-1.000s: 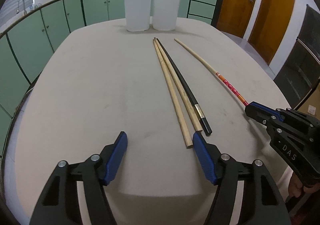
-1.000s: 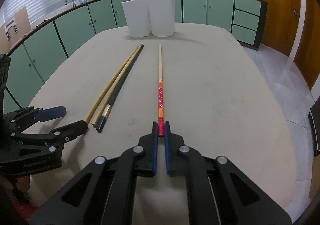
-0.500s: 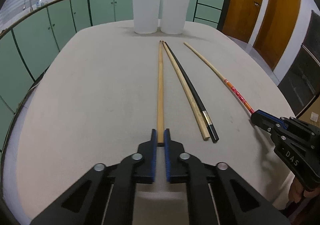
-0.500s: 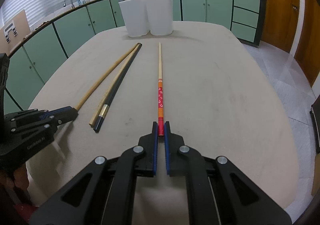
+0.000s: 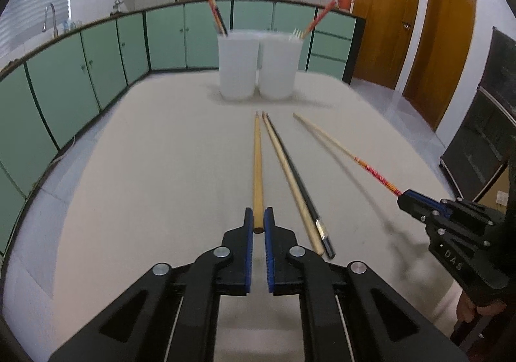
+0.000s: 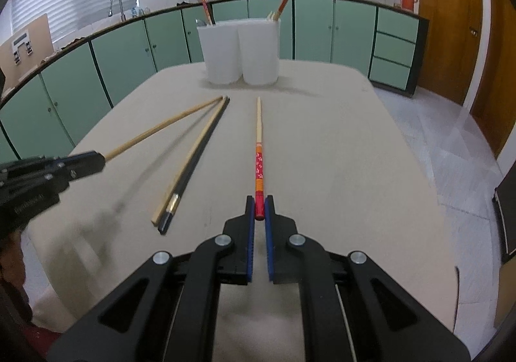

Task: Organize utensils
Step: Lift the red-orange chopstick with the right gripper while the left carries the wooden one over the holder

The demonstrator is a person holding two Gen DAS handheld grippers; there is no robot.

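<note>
My left gripper is shut on the near end of a plain wooden chopstick and holds it raised, pointing at two white holders. My right gripper is shut on the red end of a red-patterned chopstick, also raised. A pale wooden chopstick and a black chopstick lie side by side on the beige table. The holders each hold several utensils. The left gripper shows in the right wrist view, the right gripper in the left wrist view.
Green cabinets run along the left and back walls. Wooden doors stand at the right. The table's rounded edge curves close on both sides.
My left gripper closed on the plain wooden chopstick a second ago and has now lifted it off the table. My right gripper has lifted the red chopstick too.
</note>
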